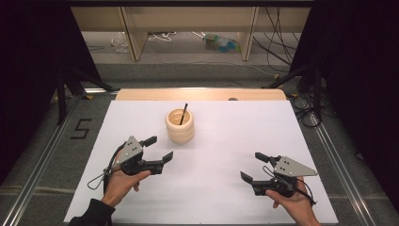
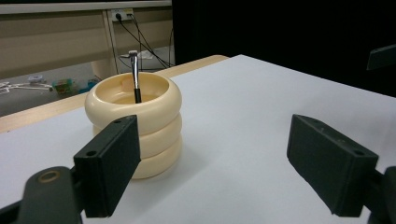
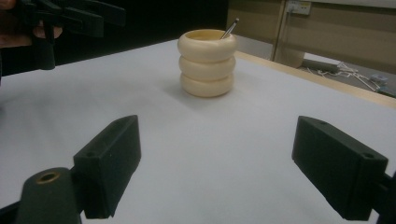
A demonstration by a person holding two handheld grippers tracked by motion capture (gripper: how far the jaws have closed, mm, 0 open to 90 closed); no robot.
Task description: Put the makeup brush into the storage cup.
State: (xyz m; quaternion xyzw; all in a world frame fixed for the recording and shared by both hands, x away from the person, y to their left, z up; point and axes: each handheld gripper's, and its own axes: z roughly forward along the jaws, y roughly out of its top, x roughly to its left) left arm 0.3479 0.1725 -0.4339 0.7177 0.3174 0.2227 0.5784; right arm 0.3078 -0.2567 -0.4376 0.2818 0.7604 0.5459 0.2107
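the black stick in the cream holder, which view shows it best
The left gripper view: the stick stands close, its metal tip above the cream holder's rim. The high view shows a thin dark line leaning over the rim. The right gripper view shows just its tip, far off.

Open white table, one holder standing in the way

The cream ringed holder stands upright at the far middle of the white table, a thin black pen leaning out above its rim, so anything passing over it meets the pen first. The left gripper sits near the holder's front left, jaws wide with nothing between them, bare table separating them. The right gripper, jaws likewise spread, rests well apart with bare surface all the way to the holder. Around the holder every side is free table.
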